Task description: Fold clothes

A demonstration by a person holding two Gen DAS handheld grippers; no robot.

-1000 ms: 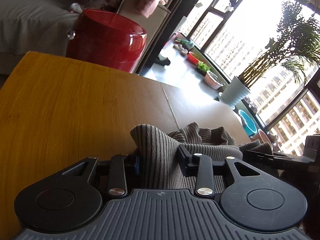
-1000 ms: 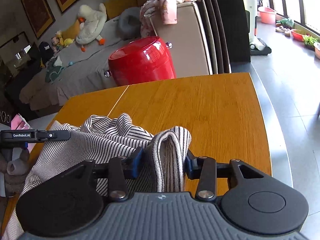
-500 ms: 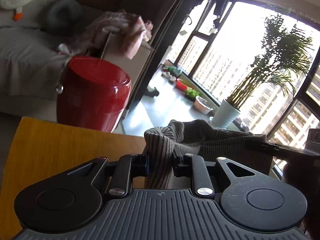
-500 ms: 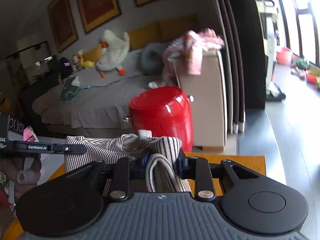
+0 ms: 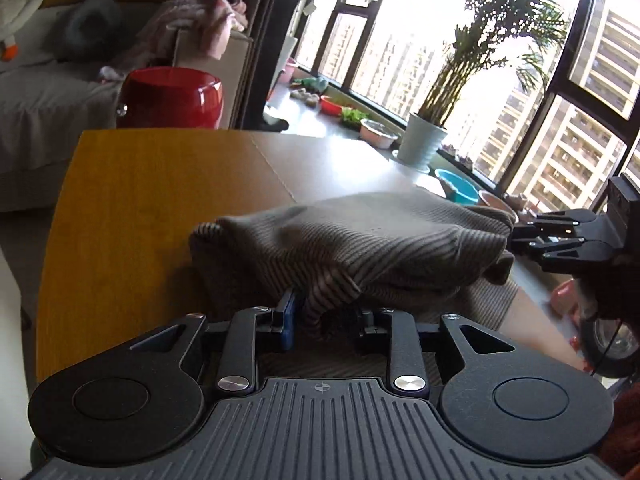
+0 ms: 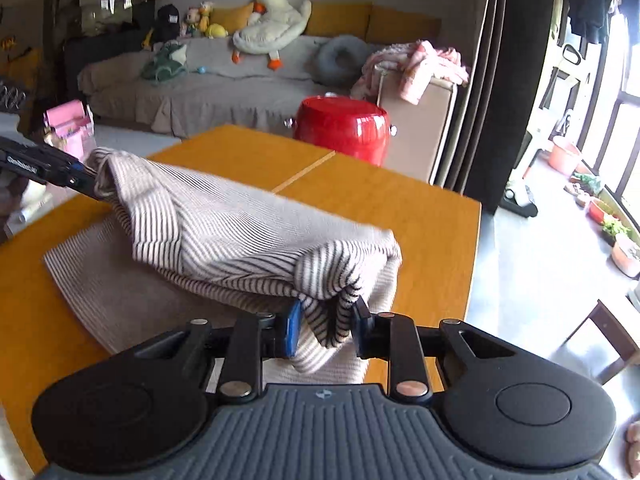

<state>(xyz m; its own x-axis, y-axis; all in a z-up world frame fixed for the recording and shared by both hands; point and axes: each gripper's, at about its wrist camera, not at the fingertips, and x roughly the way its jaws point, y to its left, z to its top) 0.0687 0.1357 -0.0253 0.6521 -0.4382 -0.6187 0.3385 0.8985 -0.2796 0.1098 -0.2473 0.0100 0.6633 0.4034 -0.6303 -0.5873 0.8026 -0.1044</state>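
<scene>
I pinch a bunched corner of the striped top [image 5: 360, 240] in my left gripper [image 5: 326, 316], whose jaws have just been opening a little with the cloth still between them. My right gripper [image 6: 326, 322] clamps the other bunched corner, its pads pressed on the folds. The top [image 6: 240, 232] is a fine-ribbed knit, pale with thin dark stripes, and it hangs taut between my two grippers just above the table [image 6: 420, 220]. Its lower part lies flat on the wood, with the raised half doubled over it in a soft, rounded fold.
</scene>
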